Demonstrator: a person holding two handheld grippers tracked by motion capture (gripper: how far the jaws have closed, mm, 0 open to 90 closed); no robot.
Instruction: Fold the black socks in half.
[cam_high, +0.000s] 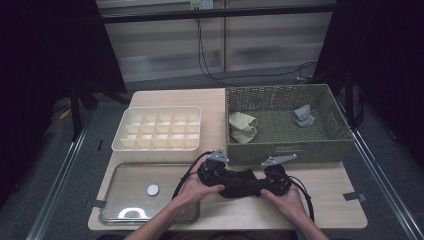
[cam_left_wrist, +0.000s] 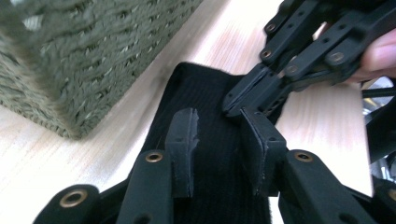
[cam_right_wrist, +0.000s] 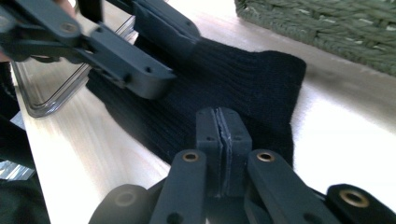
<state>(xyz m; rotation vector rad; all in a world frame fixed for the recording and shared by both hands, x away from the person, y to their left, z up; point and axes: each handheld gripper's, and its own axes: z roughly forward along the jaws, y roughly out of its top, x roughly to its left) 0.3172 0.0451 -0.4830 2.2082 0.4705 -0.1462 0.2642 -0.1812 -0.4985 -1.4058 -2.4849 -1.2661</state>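
A: Both hands low at the bench's (cam_high: 320, 200) six o'clock edge, and a black sock (cam_high: 243, 182) lies flat between them, just in front of the woven basket (cam_high: 285, 150).

B: Left tongs (cam_left_wrist: 219, 140) stand parted over the ribbed fabric, jaws either side of a strip, nothing pinched.

A: Right tongs (cam_right_wrist: 220, 135)? Jaws pressed flat together, over the sock; whether any fabric is caught between them I cannot tell.

B: In the basket, a beige cloth (cam_high: 242, 127) at nine o'clock, a grey one (cam_high: 303, 116) toward two.

A: White divided tray (cam_high: 159, 129) at ten o'clock, clear lid (cam_high: 145, 192) at eight.
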